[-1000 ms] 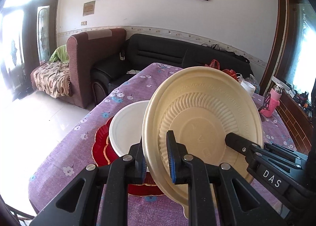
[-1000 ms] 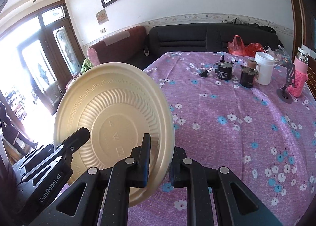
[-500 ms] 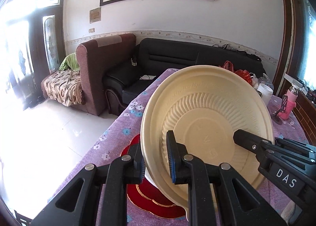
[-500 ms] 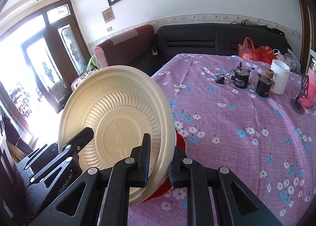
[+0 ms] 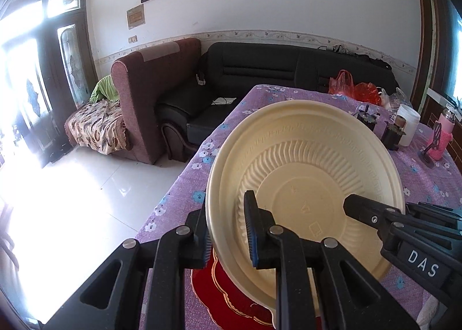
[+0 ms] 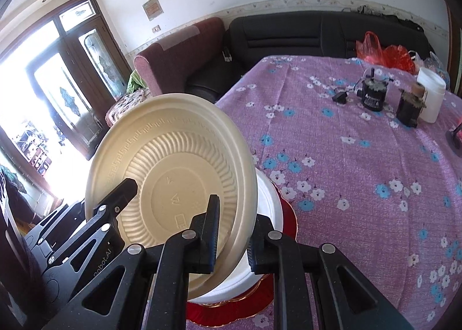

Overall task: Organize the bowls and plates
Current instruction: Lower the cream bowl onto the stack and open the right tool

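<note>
My left gripper [image 5: 226, 231] was clamped nearly shut on the rim of the cream plate [image 5: 306, 194] at about 7 o'clock of its disc; one pad sat on the ribbed underside, the other behind the lip. My right gripper [image 6: 232, 231] pinched the same plate's rim w/ jaws just as narrow, at roughly 5 o'clock in the right-wrist view. The plate was held tilted, underside toward both cams, above the stack at the table's near left corner: a white dish [image 6: 268, 208] on a red plate [image 6: 284, 216] w/ gold scalloped edge, on the purple floral cloth [image 6: 346, 156]. Looked like thin molded disposable ware: light, a bit flexy, smooth, prob. slips if pinched at one pt only. The rim lip seemed the right hold, two opposite grips keeping it from bending. At 1–2 o'clock, well apart: white tub [image 6: 431, 99], small black jars [image 6: 374, 96].
</note>
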A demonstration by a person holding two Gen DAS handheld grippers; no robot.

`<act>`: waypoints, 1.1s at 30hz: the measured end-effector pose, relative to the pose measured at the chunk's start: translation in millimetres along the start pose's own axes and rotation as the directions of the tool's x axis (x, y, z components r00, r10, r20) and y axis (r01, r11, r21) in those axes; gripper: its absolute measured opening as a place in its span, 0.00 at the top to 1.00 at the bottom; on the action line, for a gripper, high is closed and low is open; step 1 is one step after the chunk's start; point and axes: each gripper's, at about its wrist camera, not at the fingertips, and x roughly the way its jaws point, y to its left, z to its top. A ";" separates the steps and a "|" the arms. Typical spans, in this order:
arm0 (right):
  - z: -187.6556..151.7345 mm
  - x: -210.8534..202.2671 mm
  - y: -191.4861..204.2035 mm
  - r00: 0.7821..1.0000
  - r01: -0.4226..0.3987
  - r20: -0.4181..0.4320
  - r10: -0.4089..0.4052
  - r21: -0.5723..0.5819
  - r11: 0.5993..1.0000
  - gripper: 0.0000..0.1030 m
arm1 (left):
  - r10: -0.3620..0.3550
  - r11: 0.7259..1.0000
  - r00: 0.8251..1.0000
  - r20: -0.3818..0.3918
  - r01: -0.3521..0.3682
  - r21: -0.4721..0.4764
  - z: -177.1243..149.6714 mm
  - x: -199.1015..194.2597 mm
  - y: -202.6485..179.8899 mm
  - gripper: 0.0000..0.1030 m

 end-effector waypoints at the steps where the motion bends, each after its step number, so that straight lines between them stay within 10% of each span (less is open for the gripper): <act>1: 0.3 2.8 -0.7 1.000 0.002 -0.006 -0.002 0.004 1.000 0.82 | 0.001 1.000 1.000 -0.005 -0.001 0.005 -0.1 3.3 0.4 0.83; 16: -1.8 32.8 -11.2 0.998 0.006 -0.065 -0.005 0.029 1.000 0.83 | 0.063 0.997 0.998 -0.019 -0.062 0.051 -2.4 21.0 -4.7 0.79; 33: -1.1 36.6 -8.1 0.998 0.009 -0.060 -0.009 0.001 1.000 0.83 | 0.101 0.994 0.995 0.019 -0.100 -0.046 -6.1 -4.5 20.3 0.39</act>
